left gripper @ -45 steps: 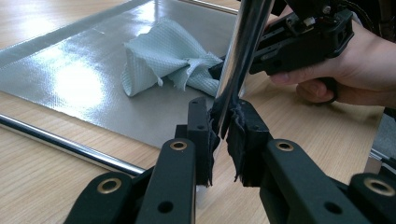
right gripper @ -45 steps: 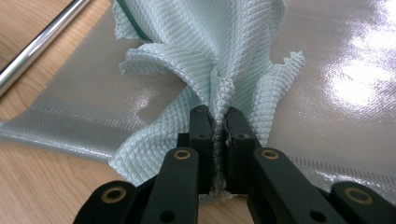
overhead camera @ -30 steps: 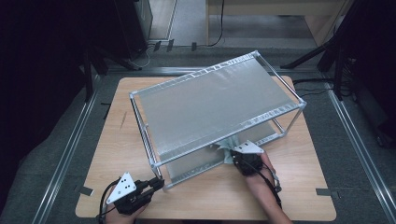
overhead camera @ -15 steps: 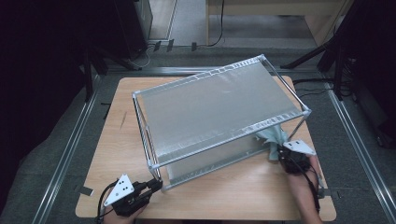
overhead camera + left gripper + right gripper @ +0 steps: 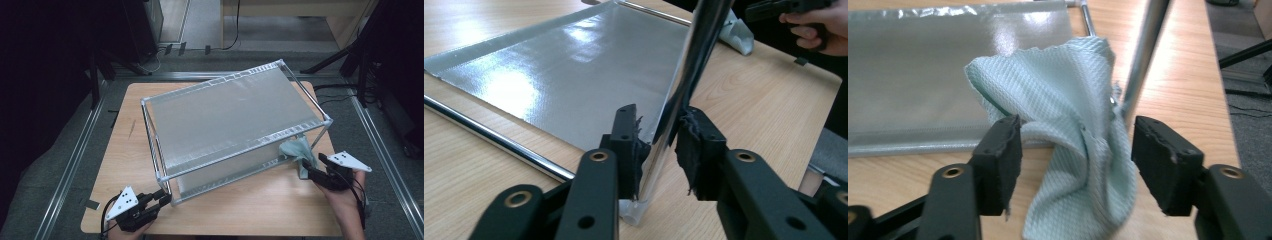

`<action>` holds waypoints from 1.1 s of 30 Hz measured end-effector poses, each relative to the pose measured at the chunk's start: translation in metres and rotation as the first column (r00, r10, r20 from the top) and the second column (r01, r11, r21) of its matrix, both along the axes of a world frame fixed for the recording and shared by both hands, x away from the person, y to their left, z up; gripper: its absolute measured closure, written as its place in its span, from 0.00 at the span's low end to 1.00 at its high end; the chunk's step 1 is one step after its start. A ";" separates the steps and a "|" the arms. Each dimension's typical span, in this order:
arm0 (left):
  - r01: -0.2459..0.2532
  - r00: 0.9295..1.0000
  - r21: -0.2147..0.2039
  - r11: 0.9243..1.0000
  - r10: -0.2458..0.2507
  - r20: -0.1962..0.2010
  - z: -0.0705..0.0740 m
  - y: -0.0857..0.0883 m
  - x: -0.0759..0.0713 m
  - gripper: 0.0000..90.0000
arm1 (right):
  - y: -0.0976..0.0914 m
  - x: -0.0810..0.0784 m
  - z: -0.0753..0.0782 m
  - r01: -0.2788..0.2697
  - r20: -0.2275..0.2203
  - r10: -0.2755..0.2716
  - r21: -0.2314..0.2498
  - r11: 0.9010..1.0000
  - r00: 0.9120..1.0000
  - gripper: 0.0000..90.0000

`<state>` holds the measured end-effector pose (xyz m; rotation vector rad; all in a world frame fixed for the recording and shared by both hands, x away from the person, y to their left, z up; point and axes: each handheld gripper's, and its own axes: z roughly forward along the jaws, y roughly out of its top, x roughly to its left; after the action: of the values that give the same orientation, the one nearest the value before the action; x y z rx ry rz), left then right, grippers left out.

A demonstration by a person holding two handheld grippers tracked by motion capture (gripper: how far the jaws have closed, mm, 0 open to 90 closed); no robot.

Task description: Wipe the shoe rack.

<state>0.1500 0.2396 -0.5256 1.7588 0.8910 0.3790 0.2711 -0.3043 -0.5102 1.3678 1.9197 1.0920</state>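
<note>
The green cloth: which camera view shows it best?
The right gripper view: the cloth is close, crumpled between the open right gripper jaws. The high view shows it small at the rack's corner; the left gripper view shows it far off.

right gripper (image 5: 311,172): moved from the rack's (image 5: 235,120) front middle to its right corner; jaws opened around cloth (image 5: 299,152)
left gripper (image 5: 161,200): jaws loosened on rack leg (image 5: 689,65)

The worktop (image 5: 280,205) is pale wood with a smooth, matt top. The rack (image 5: 235,120) has thin metal poles (image 5: 694,55) that are shiny like a mirror. Its shelves (image 5: 554,65) are silver sheets, glossy and a bit bumpy. The cloth (image 5: 1073,125) is soft, pale green, with a tiny woven pattern. The hand-held gripper (image 5: 1075,150) is matt black plastic, and its pads (image 5: 689,140) look rough and frayed.
</note>
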 end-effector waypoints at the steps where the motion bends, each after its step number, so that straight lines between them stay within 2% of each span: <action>1: 0.000 1.000 0.002 1.000 0.000 0.000 0.000 -0.001 0.000 0.80 | 0.003 0.004 -0.003 0.009 -0.011 -0.009 -0.026 1.000 1.000 0.40; 3: 0.002 1.000 0.010 1.000 -0.002 0.001 0.000 -0.004 0.000 0.84 | 0.008 0.014 -0.011 0.034 -0.027 -0.035 -0.058 0.998 0.999 0.41; 5: -0.001 1.000 0.021 1.000 0.000 0.004 0.000 -0.005 0.000 0.86 | 0.009 0.023 -0.019 0.097 -0.036 -0.099 -0.057 0.994 0.994 0.49; 8: -0.007 1.000 0.024 1.000 0.007 0.006 0.000 -0.006 0.000 0.88 | 0.009 0.030 -0.026 0.144 -0.032 -0.144 -0.005 0.990 0.989 0.68; 10: -0.008 1.000 0.025 1.000 0.008 0.008 0.000 -0.006 0.000 0.88 | 0.012 0.033 -0.030 0.148 -0.036 -0.149 -0.015 0.989 0.988 0.79; 12: -0.008 1.000 0.025 1.000 0.007 0.009 0.000 -0.006 0.000 0.88 | 0.016 0.034 -0.031 0.142 -0.041 -0.143 -0.035 0.989 0.989 0.84; 14: -0.008 1.000 0.023 1.000 0.007 0.007 0.000 -0.006 0.000 0.88 | 0.022 0.033 -0.032 0.132 -0.047 -0.135 -0.054 0.990 0.990 0.85; 18: -0.013 1.000 0.027 1.000 0.013 0.007 0.000 -0.007 0.000 0.88 | 0.035 0.028 -0.032 0.109 -0.055 -0.112 -0.055 0.993 0.992 0.86; 24: -0.014 1.000 0.021 1.000 0.014 -0.003 0.001 -0.007 0.000 0.88 | 0.062 0.015 -0.033 0.071 -0.071 -0.072 -0.026 0.997 0.995 0.85; 29: -0.015 1.000 0.018 1.000 0.015 -0.009 0.001 -0.007 -0.001 0.87 | 0.087 0.005 -0.032 0.015 -0.091 -0.017 -0.013 1.000 0.996 0.85; 33: -0.011 1.000 0.015 1.000 0.011 -0.011 0.001 -0.010 -0.001 0.87 | 0.114 -0.005 -0.030 -0.039 -0.104 0.036 -0.024 0.999 0.994 0.84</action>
<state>0.1493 0.2300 -0.5247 1.7719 0.9079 0.3838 0.2659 -0.1899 -0.5407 1.4040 2.0338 1.0283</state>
